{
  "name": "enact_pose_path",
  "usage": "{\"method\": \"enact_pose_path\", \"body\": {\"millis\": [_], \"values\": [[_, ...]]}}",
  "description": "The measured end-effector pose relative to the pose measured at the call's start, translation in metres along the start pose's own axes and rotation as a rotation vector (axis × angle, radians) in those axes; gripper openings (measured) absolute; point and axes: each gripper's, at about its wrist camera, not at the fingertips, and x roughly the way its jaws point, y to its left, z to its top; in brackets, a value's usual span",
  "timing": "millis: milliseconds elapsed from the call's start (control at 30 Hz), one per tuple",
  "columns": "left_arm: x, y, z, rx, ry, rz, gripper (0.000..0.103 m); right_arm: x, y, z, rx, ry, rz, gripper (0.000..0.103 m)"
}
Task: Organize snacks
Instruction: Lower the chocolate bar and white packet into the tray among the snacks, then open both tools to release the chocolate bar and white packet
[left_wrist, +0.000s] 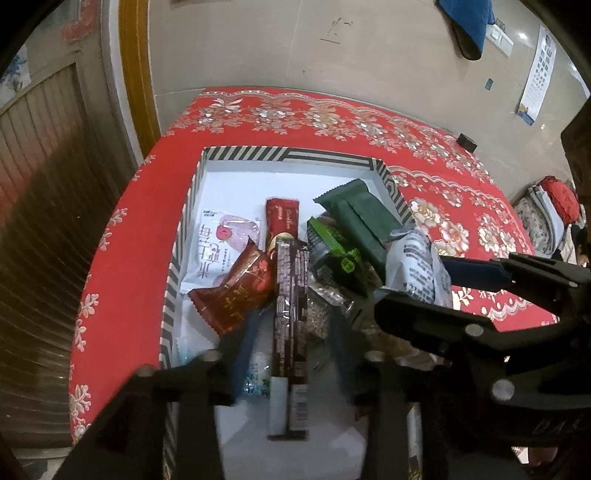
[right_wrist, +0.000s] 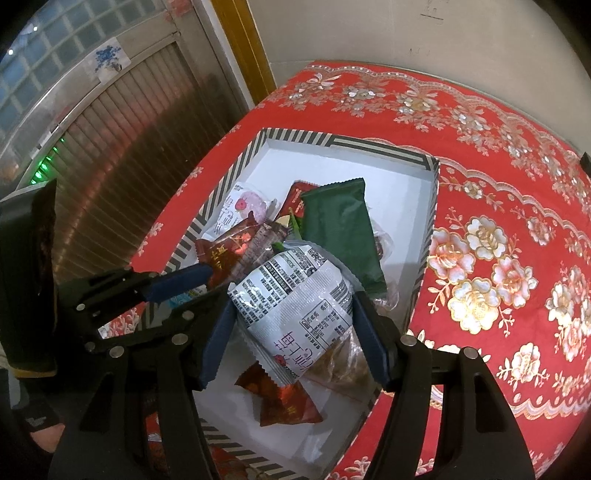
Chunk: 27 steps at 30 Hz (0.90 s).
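A striped-rim box (left_wrist: 280, 153) (right_wrist: 384, 146) with a white floor holds several snack packets on the red tablecloth. My left gripper (left_wrist: 291, 328) straddles a long dark brown bar (left_wrist: 290, 295); its blue fingers stand apart on either side of it, open. My right gripper (right_wrist: 291, 314) is shut on a white printed packet (right_wrist: 295, 295), held over the box; it shows at right in the left wrist view (left_wrist: 413, 266). A dark green packet (left_wrist: 360, 218) (right_wrist: 343, 229), a red-brown packet (left_wrist: 236, 291) and a white strawberry packet (left_wrist: 218, 240) lie inside.
The red floral tablecloth (left_wrist: 443, 177) (right_wrist: 498, 221) stretches right of the box. A wall and a gold door frame (left_wrist: 136, 74) stand behind. A slatted shutter (right_wrist: 129, 129) is at left. A small black object (left_wrist: 466, 142) sits at the table's far edge.
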Motion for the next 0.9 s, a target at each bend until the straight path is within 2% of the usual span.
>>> {"method": "enact_pose_path", "body": {"millis": [67, 267, 367, 567, 667, 900], "values": [[-0.002, 0.001, -0.002, -0.009, -0.003, 0.006, 0.069, -0.003, -0.001, -0.002, 0.007, -0.011, 0.007, 0.064], [-0.007, 0.002, -0.01, -0.05, 0.004, 0.05, 0.088, -0.016, -0.007, -0.007, 0.044, -0.053, 0.065, 0.065], [-0.013, 0.001, -0.015, -0.074, -0.009, 0.076, 0.093, -0.024, -0.008, -0.011, 0.035, -0.079, 0.099, 0.069], [-0.024, -0.008, -0.027, -0.125, -0.017, 0.132, 0.095, -0.04, -0.016, -0.021, 0.01, -0.102, 0.169, 0.069], [-0.03, -0.014, -0.034, -0.145, -0.02, 0.163, 0.095, -0.044, -0.022, -0.026, 0.004, -0.101, 0.196, 0.073], [-0.04, -0.02, -0.053, -0.182, -0.011, 0.218, 0.095, -0.024, -0.034, -0.038, -0.017, -0.028, 0.203, 0.074]]}}
